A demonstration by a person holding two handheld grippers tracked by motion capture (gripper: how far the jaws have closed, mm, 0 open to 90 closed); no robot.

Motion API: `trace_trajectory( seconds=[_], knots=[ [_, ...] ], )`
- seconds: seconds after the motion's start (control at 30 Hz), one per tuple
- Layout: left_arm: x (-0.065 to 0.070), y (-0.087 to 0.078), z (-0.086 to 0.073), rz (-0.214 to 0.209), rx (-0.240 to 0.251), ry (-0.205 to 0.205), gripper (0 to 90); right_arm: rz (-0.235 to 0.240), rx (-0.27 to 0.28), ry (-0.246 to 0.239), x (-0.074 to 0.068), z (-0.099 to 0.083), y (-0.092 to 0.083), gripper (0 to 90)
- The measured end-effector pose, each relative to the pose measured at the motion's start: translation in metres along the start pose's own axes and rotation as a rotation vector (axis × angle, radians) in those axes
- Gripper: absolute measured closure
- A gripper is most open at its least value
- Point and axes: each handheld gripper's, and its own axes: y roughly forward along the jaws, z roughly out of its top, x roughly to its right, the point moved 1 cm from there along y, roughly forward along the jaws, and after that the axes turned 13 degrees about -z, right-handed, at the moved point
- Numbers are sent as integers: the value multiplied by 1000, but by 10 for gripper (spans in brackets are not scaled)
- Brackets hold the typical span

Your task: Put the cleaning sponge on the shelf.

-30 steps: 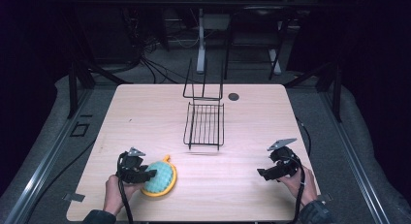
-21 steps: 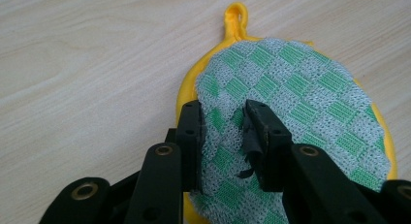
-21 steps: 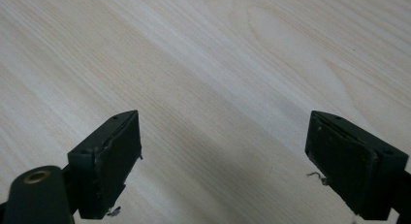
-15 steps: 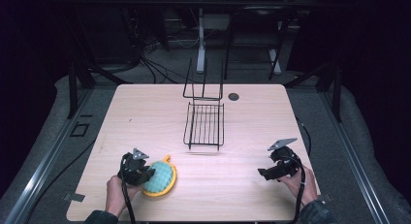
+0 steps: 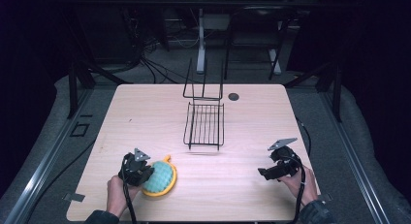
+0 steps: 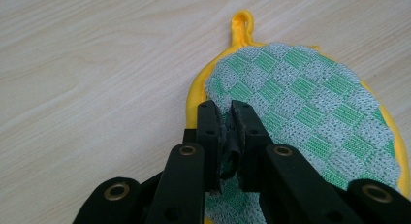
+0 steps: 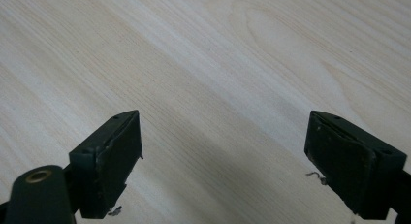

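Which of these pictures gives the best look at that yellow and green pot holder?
The left gripper view: the pot holder is close up, with its green checks, yellow rim and loop plain, and the left tongs pinching its edge. In the high view it is small. The right gripper view faces bare table.

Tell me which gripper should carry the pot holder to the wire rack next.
Left. The left gripper is already shut on the pot holder; the right gripper is open over bare table, no nearer the wire rack.
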Motion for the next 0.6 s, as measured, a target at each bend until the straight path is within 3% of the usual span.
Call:
trace_trajectory(
  seconds=[0.6],
  knots=[
    [6,-14,3,24,23,54,862,5,6,0,1,-1,0,126]
  ],
)
